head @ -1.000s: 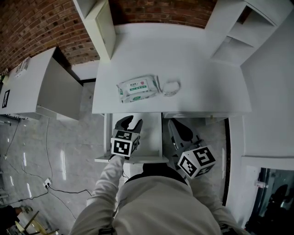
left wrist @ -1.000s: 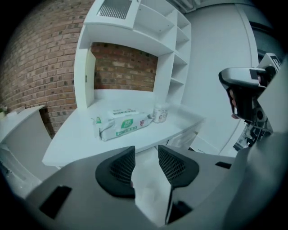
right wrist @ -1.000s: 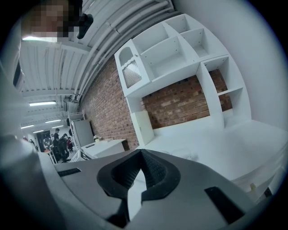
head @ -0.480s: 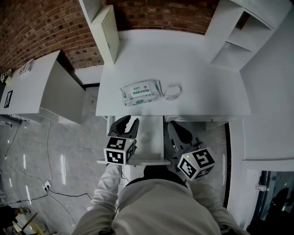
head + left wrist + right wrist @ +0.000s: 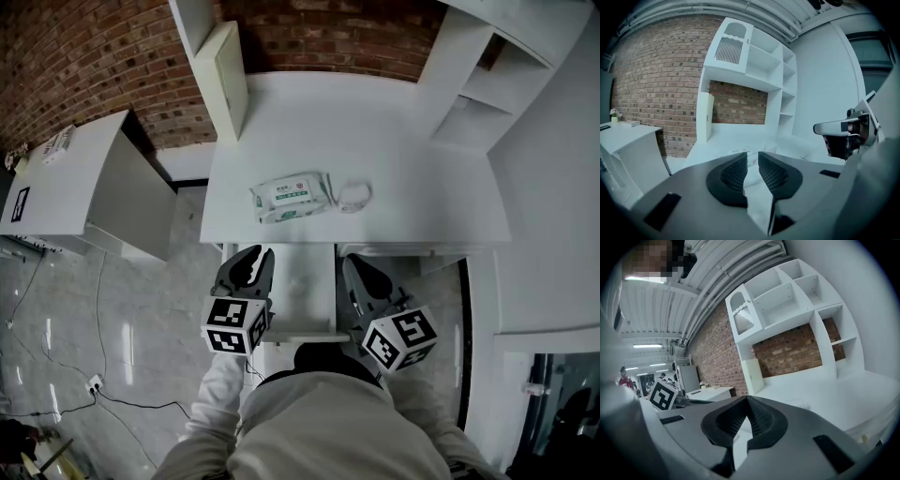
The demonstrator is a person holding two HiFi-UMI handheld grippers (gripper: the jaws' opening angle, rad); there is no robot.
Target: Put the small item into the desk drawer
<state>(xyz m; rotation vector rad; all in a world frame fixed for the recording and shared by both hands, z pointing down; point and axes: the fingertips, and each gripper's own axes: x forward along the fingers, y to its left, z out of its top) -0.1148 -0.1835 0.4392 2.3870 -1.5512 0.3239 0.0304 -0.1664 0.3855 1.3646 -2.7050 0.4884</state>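
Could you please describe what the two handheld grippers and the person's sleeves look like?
The left gripper and right gripper each have a grey body, dark jaws with ribbed black pads, and a white cube with black square markers at the rear. The left gripper's jaws are closing, with nothing between them. The sleeves are pale grey.

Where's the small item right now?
Head view: the small item sits on the desk near its front edge, just right of the wipes pack, beyond the open drawer.
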